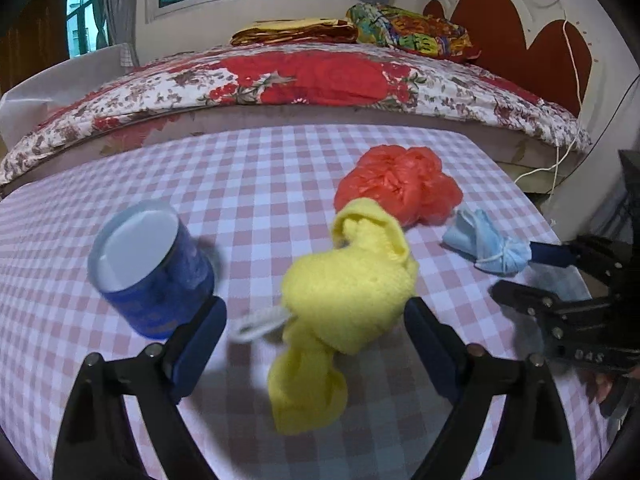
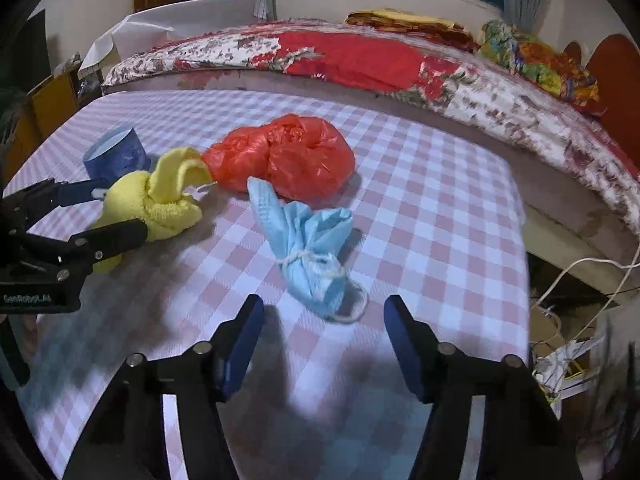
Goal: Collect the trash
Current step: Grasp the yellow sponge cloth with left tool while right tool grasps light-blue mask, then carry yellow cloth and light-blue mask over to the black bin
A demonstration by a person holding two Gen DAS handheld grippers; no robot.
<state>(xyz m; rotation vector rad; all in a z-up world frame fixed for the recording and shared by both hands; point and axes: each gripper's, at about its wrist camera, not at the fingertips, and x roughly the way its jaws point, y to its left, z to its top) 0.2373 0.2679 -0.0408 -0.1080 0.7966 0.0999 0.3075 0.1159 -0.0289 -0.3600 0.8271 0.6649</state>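
A knotted yellow cloth (image 1: pixel 340 300) lies on the checked table (image 1: pixel 260 168), between the open fingers of my left gripper (image 1: pixel 316 320); it also shows in the right wrist view (image 2: pixel 160 204). A crumpled red plastic bag (image 1: pixel 396 186) lies behind it and shows in the right wrist view (image 2: pixel 288 160). A tied light-blue face mask (image 2: pixel 312 252) lies just ahead of my open right gripper (image 2: pixel 324 332), whose fingers stand either side of the mask's near end. The mask also shows in the left wrist view (image 1: pixel 488 242), beside the right gripper (image 1: pixel 524 272).
A blue cylindrical can (image 1: pixel 152 268) stands tilted at the left, next to my left finger; it shows in the right wrist view (image 2: pixel 116 156). A bed with a floral quilt (image 1: pixel 300 80) runs along the table's far edge. Cables and clutter (image 2: pixel 568 320) lie off the table's right edge.
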